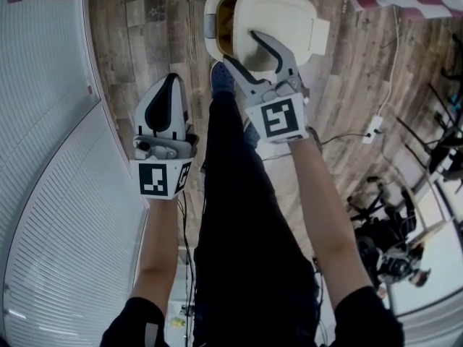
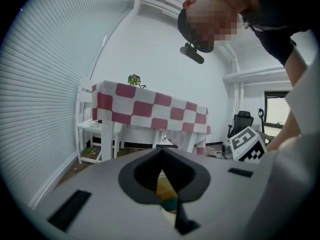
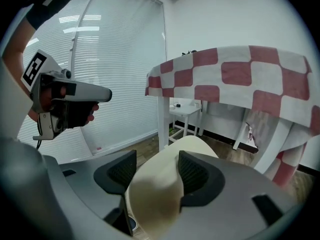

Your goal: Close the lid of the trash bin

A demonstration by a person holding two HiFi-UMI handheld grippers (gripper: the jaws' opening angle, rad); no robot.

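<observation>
The cream trash bin (image 1: 211, 22) stands on the wood floor at the top of the head view, its inside showing at the left. Its cream lid (image 1: 286, 20) is raised. My right gripper (image 1: 240, 49) is shut on the lid's edge, one finger on each side. In the right gripper view the lid (image 3: 155, 194) fills the gap between the dark pads (image 3: 121, 171) of the right gripper (image 3: 157, 173). My left gripper (image 1: 172, 79) is shut and empty, held left of the bin and apart from it. The left gripper (image 2: 162, 156) shows its jaws touching.
A person's dark trouser leg and blue shoe (image 1: 222, 78) stand just before the bin. White slatted blinds (image 1: 51, 121) run along the left. A red-and-white checked table (image 3: 240, 79) stands beyond the bin, with a small white side table (image 3: 186, 109). A cable and power strip (image 1: 375, 129) and dark equipment (image 1: 391, 230) lie at the right.
</observation>
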